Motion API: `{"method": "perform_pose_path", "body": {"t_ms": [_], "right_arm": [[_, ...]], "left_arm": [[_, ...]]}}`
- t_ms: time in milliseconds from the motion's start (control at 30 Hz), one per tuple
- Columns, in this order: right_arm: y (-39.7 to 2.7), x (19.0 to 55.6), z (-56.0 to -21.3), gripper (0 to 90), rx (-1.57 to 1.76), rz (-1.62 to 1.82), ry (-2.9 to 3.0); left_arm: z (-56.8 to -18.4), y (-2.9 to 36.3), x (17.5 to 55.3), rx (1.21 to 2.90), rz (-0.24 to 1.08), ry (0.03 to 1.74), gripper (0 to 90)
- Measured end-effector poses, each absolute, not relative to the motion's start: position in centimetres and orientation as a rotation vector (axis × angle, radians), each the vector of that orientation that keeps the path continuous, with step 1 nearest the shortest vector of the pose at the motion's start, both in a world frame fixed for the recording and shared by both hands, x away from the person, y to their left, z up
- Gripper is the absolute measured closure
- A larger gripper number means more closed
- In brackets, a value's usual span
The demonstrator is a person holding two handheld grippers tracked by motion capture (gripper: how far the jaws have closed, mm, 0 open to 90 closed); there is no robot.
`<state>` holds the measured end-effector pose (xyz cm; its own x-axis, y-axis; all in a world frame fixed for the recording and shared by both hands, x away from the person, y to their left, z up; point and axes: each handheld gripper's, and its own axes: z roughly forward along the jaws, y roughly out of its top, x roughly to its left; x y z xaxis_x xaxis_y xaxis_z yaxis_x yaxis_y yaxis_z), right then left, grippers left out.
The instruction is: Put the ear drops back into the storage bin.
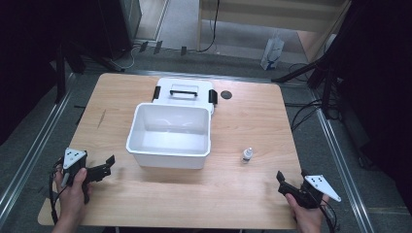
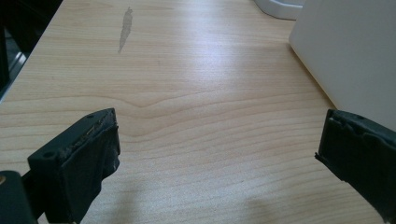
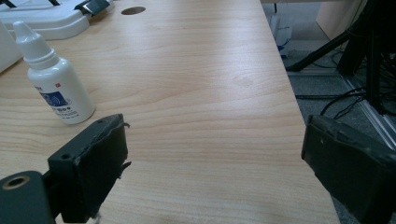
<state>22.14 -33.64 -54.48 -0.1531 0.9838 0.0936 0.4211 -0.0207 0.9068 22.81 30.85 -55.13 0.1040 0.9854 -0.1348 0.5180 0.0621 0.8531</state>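
Your left gripper sits at the near left corner of the table, jaws spread over bare wood; your right gripper waits near right, jaws spread and holding nothing. Between them and slightly farther stands the small white dropper bottle, upright, long axis vertical, nozzle up, just right of the open white bin. Your right gripper view shows its blue label, unreadable from above; your left gripper view shows the bin's wall.
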Motion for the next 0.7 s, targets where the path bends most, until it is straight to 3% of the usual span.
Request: {"method": "perform_pose_path", "body": {"t_ms": [333,700], "right_arm": [[-33.4,22.5,-54.1,12.3,1.506,1.100,1.671],[-30.8,24.3,-50.7,12.5,1.350,0.780,2.069]], "left_arm": [[-55.1,30.8,22.8,1.564,0.728,1.523,0.0],[-55.1,30.9,22.8,1.565,0.723,1.526,0.0]]}}
